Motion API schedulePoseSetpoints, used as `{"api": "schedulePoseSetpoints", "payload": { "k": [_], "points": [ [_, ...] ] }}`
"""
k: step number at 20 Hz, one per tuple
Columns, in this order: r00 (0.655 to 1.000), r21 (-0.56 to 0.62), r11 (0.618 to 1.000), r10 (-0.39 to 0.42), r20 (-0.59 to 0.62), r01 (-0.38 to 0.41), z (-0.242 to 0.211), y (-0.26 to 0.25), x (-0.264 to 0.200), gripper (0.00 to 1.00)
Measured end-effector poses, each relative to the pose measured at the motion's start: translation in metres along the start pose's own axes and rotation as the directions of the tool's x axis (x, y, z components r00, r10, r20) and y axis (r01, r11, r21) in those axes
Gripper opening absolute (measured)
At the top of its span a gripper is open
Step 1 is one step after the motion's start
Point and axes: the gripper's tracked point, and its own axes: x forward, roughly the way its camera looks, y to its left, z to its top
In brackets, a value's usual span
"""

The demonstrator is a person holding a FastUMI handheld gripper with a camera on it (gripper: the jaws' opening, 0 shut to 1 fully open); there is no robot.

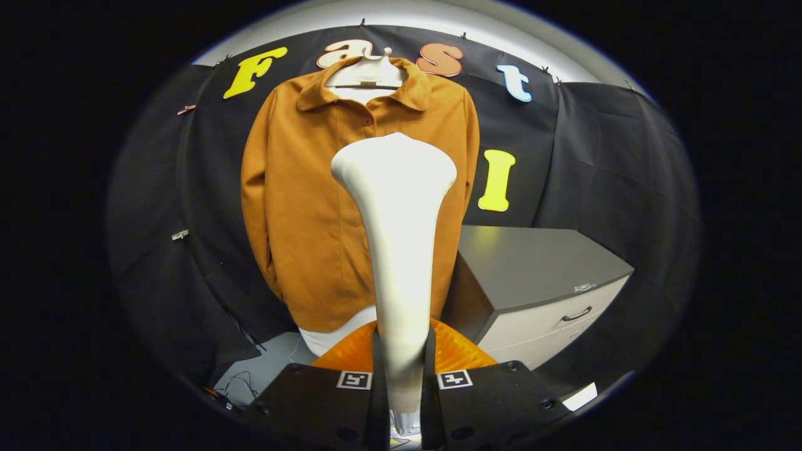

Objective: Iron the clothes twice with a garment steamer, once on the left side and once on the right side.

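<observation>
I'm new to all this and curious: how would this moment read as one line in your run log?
gripper: shut on steamer | steamer: upright, head toward shirt | shirt: on hanger beyond fingers | cabinet: beside shirt | contact with shirt: cannot tell

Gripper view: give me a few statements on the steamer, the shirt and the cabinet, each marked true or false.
1. The gripper is shut on the white garment steamer, with its handle between the fingers. True.
2. The brown shirt lies folded on the grey cabinet. False: it hangs on a white hanger against the booth wall, beside the cabinet.
3. The steamer's head points up toward the shirt's front. True.
4. The cabinet's drawer stands open. False: the drawer is closed.
5. The shirt's collar is at the bottom. False: the collar is at the top, by the hanger.
</observation>
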Motion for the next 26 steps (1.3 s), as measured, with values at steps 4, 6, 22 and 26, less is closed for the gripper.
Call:
{"api": "schedulePoseSetpoints", "payload": {
  "k": [4,6,22,26],
  "points": [
    [0.998,-0.001,1.000,0.003,0.070,-0.003,0.038,-0.014,-0.024,0.23],
    [0.995,0.016,1.000,0.015,0.098,-0.017,0.056,-0.017,-0.038,0.23],
    [0.980,0.069,0.997,0.029,0.198,-0.043,0.111,-0.051,-0.086,0.23],
    [0.980,0.077,0.996,0.027,0.199,-0.043,0.111,-0.054,-0.086,0.23]
  ]
}}
